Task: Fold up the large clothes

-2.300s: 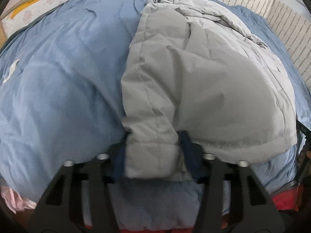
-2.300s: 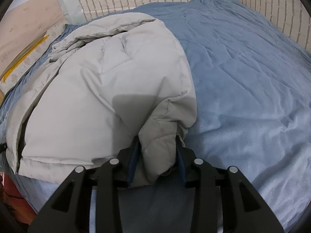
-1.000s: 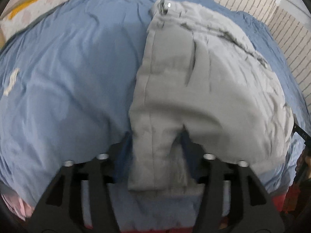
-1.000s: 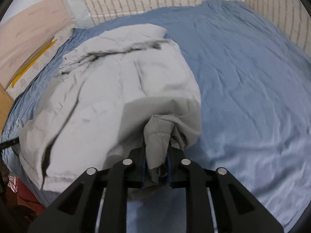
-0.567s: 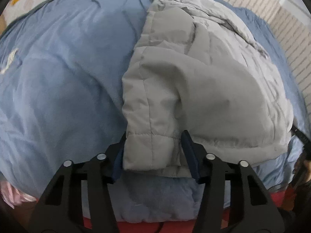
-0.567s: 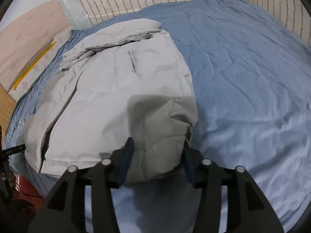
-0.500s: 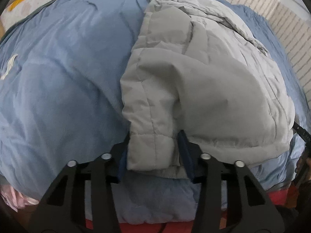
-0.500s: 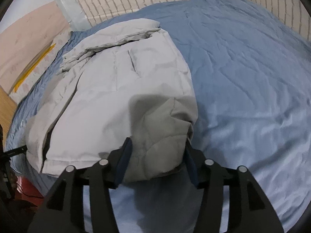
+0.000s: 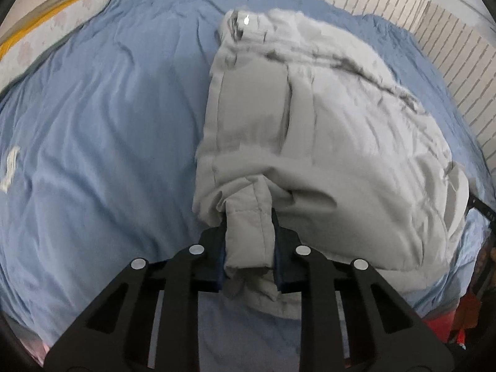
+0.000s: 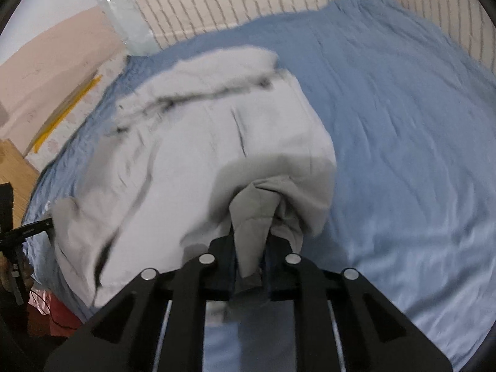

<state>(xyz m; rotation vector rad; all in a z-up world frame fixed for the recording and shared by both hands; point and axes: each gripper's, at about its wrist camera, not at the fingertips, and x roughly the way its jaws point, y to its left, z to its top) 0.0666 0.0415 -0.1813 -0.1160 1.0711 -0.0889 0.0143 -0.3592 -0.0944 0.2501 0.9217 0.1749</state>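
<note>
We are looking at blue quilt (image 9: 102, 142) filling most of both frames; brick wall (image 10: 235, 9) running along top, yellow strip (image 9: 46, 21) upper left, red bag (image 10: 59, 313) lower left in right view. Grey jacket (image 9: 341, 142) is lying mid-frame on quilt, bulging and blocking bedding behind. Our left gripper (image 9: 249, 257) has just been closing, pads now pinching bunched hem corner. Our right gripper (image 10: 249, 266) has likewise been closing, now clenching narrow fold of jacket's other near corner.
</note>
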